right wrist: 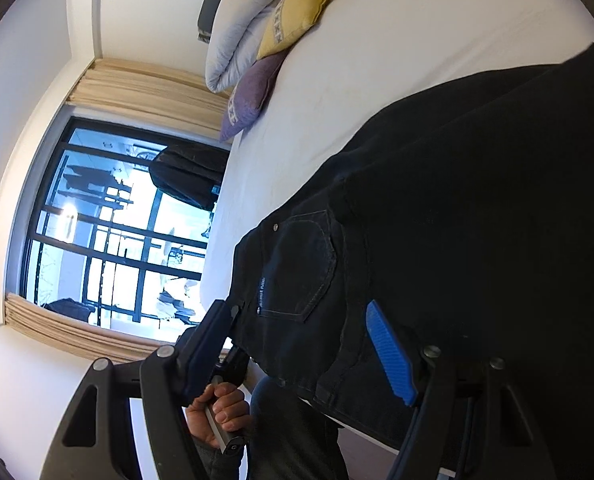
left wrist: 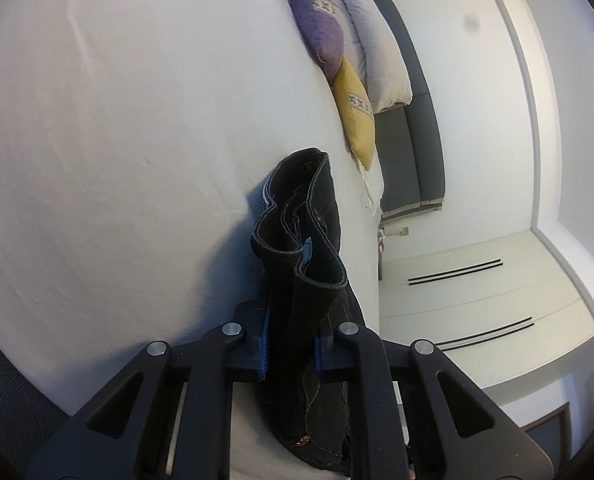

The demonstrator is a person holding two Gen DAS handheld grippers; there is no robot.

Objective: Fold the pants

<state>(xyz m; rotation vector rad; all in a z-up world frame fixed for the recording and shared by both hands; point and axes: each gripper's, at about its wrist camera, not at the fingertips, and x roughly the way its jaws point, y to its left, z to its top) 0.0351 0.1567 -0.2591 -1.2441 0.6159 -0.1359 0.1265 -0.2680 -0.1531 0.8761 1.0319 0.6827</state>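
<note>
Daylight from window, glass blown out in patches. Bed sheet bright, evenly lit; soft shadow beside pants. Black denim loses detail. Heavy fisheye bending, dark vignette corners. Dust smudge on wall.

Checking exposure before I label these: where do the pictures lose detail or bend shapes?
Left wrist view: fisheye bows the bed and wardrobe; the left gripper, clamped on the pants, casts soft shadow. Right wrist view: the window blows out, the pants go nearly featureless black, and the right gripper stands open.
</note>
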